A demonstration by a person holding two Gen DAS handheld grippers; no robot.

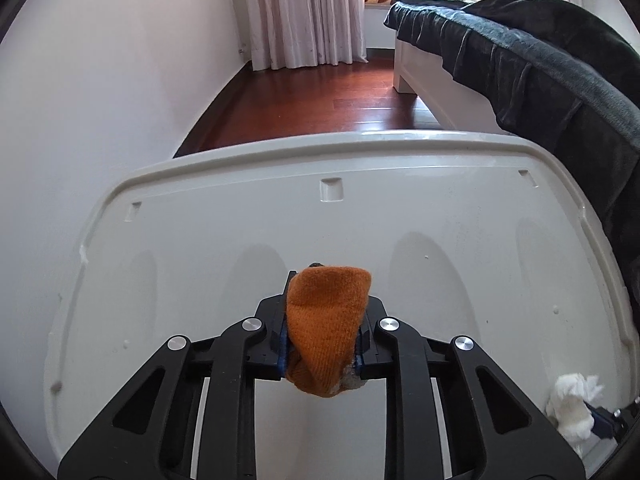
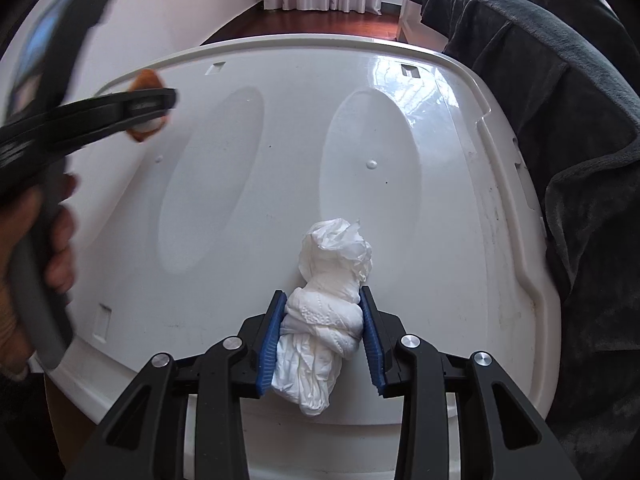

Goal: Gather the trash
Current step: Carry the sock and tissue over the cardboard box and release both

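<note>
Orange peel (image 1: 328, 328) clamped in left tool (image 1: 322, 332); right tool (image 2: 322, 336) clamps tissue wad (image 2: 324, 312).

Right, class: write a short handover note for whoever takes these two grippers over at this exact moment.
Left gripper: shut on an orange peel, held above the white plastic lid.
Right gripper: shut on a crumpled tissue, low over the same lid; contact unclear.
Done: both pieces picked up.
Left: drop both in a bin; none is in view, so find it first.

Orange scrap (image 2: 146, 80) mostly hidden behind blurred left claw (image 2: 154, 106).
</note>
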